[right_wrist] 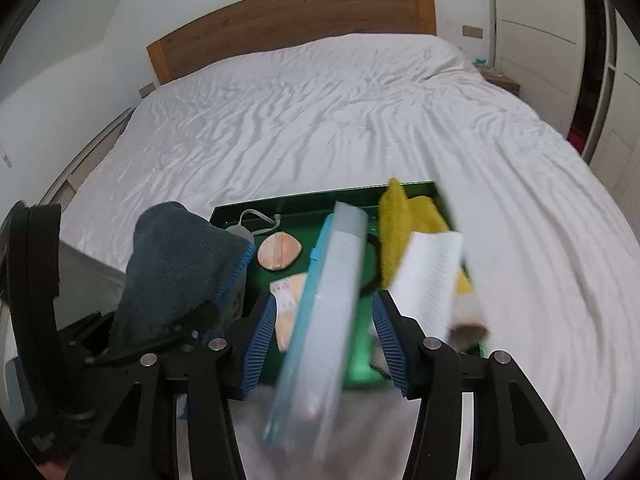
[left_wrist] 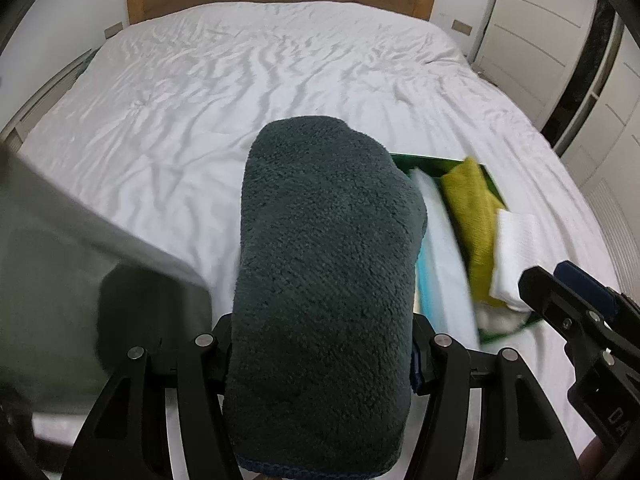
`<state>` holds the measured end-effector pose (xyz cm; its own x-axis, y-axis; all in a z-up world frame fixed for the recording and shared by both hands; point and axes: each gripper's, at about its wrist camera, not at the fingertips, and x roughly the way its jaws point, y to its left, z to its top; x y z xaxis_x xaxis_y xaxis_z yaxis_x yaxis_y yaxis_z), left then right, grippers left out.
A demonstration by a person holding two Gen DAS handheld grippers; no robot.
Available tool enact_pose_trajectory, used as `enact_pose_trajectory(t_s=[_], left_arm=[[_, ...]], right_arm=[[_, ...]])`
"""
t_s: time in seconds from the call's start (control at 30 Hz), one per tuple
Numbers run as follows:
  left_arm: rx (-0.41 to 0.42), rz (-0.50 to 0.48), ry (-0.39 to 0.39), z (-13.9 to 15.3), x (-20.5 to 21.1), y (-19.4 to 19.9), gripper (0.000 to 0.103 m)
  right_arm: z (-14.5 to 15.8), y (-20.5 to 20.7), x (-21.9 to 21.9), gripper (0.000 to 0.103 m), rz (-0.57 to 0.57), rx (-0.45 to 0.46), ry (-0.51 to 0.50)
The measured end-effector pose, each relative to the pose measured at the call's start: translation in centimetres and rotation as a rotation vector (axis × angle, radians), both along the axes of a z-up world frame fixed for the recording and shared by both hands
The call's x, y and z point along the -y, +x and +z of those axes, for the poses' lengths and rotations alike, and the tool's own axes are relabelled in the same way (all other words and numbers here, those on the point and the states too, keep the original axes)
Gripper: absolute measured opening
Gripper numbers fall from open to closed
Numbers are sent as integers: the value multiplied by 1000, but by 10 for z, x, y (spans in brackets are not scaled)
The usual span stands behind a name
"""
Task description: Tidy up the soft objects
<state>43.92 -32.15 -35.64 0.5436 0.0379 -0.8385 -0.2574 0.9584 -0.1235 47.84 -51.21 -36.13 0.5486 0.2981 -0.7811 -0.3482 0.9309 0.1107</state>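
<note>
Sorting looks partly done, judging by what already sits in the green tray (right_wrist: pixel 256 210) on the bed (right_wrist: pixel 320 112). A yellow cloth (right_wrist: pixel 396 232) and a white folded cloth (right_wrist: pixel 432 276) lie along the tray's right side, a pale blue flat packet (right_wrist: pixel 332 292) leans across its middle, and two small peach pads (right_wrist: pixel 278 256) and a grey cord (right_wrist: pixel 256 220) lie on the tray floor toward the left. The left claw (left_wrist: pixel 320 364) is clamped on a dark grey plush towel (left_wrist: pixel 328 264), which it holds up just beside the tray's left edge, not yet inside. The right claw (right_wrist: pixel 324 340) hangs over the tray's near edge with its blue pads apart, gripping nothing as far as I can tell, though the packet stands between them. Placing the towel seems to be the step left; whether more items wait outside these views cannot be told.
</note>
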Motion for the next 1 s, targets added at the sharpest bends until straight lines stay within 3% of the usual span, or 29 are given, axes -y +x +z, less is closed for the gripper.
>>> enact_pose_trajectory(t_s=[0.47, 0.77, 0.87, 1.0], left_arm=[[63, -83, -28, 43, 11, -69, 57], [97, -109, 16, 83, -8, -131, 58], [125, -125, 51, 104, -15, -151, 66], [136, -162, 64, 129, -26, -173, 69]], right_arm=[[40, -87, 26, 55, -30, 34, -66], [80, -149, -1, 61, -8, 44, -118], [98, -169, -10, 71, -11, 46, -129], [126, -193, -21, 72, -22, 40, -130]])
